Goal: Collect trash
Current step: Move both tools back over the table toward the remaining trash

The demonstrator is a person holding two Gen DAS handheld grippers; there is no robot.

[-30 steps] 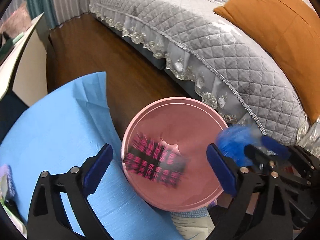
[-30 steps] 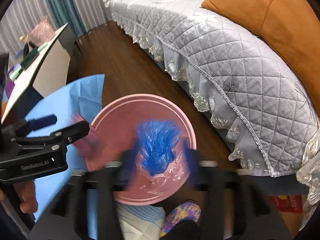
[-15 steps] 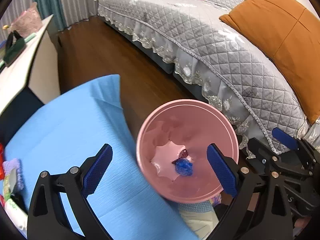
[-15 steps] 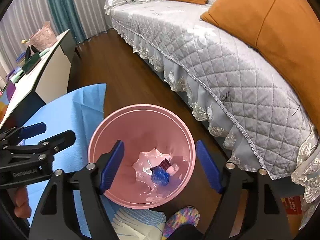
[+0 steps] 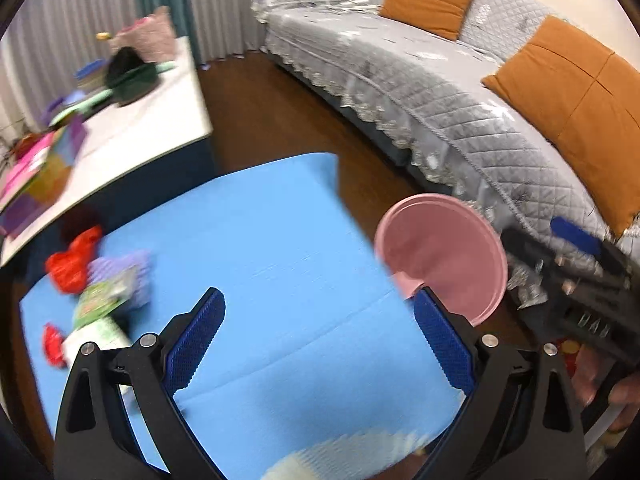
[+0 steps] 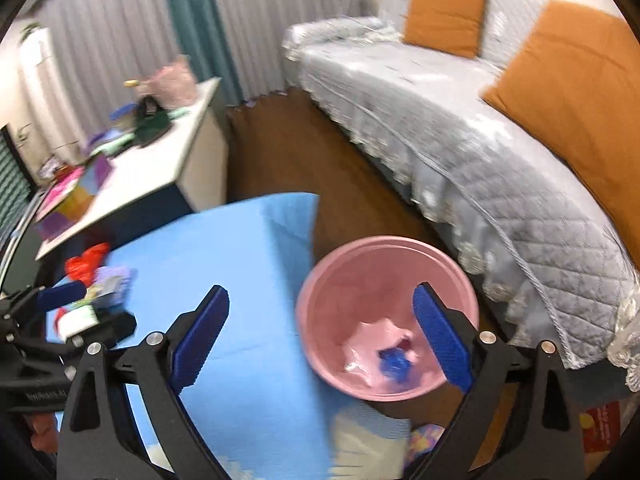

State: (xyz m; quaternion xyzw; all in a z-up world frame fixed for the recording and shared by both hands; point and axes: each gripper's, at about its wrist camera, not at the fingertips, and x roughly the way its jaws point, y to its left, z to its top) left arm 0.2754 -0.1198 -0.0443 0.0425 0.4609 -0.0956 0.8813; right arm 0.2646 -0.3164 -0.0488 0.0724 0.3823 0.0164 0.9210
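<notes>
Now both grippers off bin, swung toward blue tabletop (image 5: 280, 248). Left gripper (image 5: 320, 342): jaws spread, nothing between; a second ago pink bin (image 5: 444, 256) sat between them, now beyond right jaw. Right gripper (image 6: 320, 336): jaws just opened wider, released, empty; blue wad (image 6: 394, 362) dropped, lying on bin floor beside right jaw. Remaining trash pile (image 5: 96, 292) left of left jaw.

No legible text
Small white lettering on the left gripper (image 6: 60, 300) body is too blurred to read; package prints likewise
</notes>
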